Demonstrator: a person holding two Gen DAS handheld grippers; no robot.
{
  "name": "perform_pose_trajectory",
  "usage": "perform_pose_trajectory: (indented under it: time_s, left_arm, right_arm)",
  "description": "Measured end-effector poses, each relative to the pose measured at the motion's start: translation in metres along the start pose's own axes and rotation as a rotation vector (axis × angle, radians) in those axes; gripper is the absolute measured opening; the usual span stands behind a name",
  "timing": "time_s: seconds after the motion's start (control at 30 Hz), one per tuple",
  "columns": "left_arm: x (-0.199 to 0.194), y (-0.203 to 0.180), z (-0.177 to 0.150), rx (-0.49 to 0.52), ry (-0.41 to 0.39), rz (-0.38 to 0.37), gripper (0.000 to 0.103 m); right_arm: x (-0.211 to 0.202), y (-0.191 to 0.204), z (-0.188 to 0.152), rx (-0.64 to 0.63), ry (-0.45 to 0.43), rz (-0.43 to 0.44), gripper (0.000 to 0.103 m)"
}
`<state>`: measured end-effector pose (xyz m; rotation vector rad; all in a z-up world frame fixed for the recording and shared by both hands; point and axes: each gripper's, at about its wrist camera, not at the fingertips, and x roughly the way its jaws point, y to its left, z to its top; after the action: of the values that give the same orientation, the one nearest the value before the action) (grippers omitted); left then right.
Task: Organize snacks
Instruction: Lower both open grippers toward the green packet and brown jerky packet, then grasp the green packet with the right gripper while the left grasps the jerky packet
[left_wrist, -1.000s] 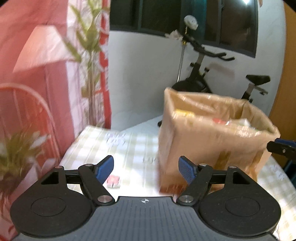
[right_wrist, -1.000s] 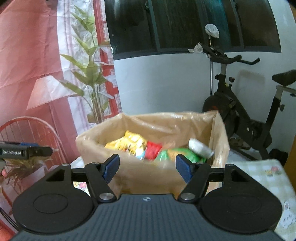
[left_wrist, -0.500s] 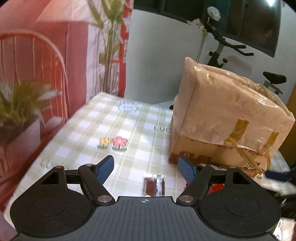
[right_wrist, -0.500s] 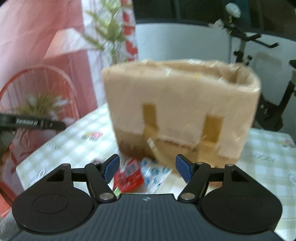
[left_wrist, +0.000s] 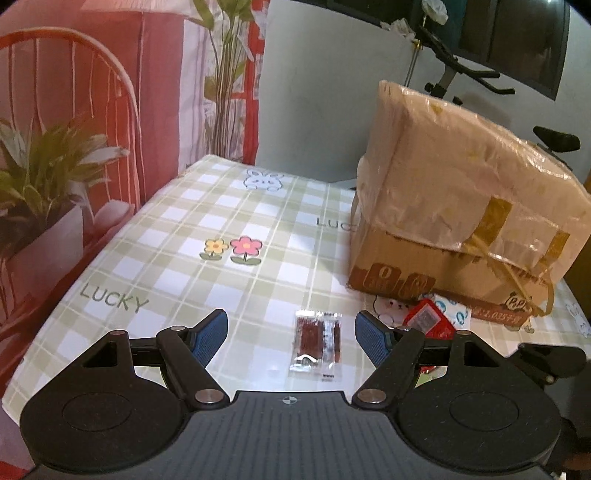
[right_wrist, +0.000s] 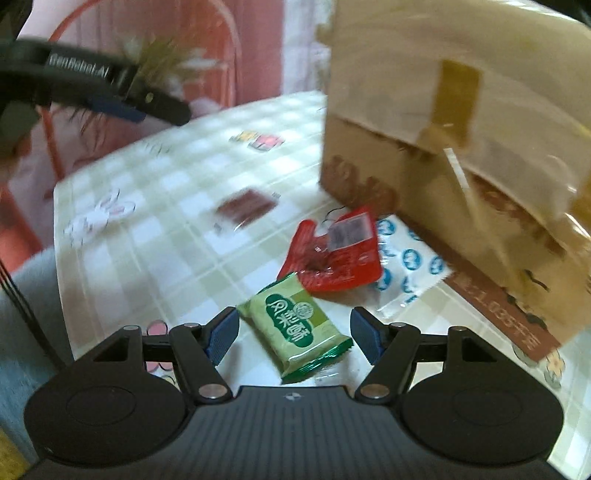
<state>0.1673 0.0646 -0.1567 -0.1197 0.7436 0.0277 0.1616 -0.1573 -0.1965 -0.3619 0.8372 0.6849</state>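
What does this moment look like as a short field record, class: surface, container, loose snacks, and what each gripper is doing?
surface: checked tablecloth with flower and LUCKY prints
container: cardboard box lined with plastic, standing on the cloth
loose snacks: clear packet with brown strips; green packet; red packet; white and blue packet partly under the red one, beside the box
left gripper: open, empty, aimed at the brown strip packet
right gripper: open, empty, fingers either side of the green packet

Box blocks right side; left of table open.
Box (left_wrist: 458, 206) fills the table's (left_wrist: 177, 236) right; red (right_wrist: 334, 251) and blue-dotted (right_wrist: 410, 266) packets lie at its base, green packet (right_wrist: 295, 328) nearby, brown packet (left_wrist: 317, 339) apart on open cloth.
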Motion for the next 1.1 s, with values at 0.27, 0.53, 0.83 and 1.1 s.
perform_pose_trajectory:
  time_s: [0.27, 0.53, 0.83, 1.1]
  left_arm:
    - [0.005, -0.001, -0.007, 0.021, 0.015, -0.004, 0.078]
    - [0.030, -0.010, -0.013, 0.096, 0.063, -0.026, 0.073]
    - [0.077, -0.020, -0.010, 0.148, 0.109, -0.031, 0.073]
    - [0.113, -0.023, -0.013, 0.144, 0.128, -0.024, 0.073]
  right_arm:
    - [0.026, -0.007, -0.001, 0.019, 0.046, 0.044, 0.068]
    - [0.014, -0.018, -0.010, 0.157, -0.002, 0.014, 0.046]
    - [-0.014, -0.028, -0.019, 0.275, -0.073, -0.084, 0.046]
    - [-0.032, -0.047, -0.025, 0.360, -0.112, -0.157, 0.046]
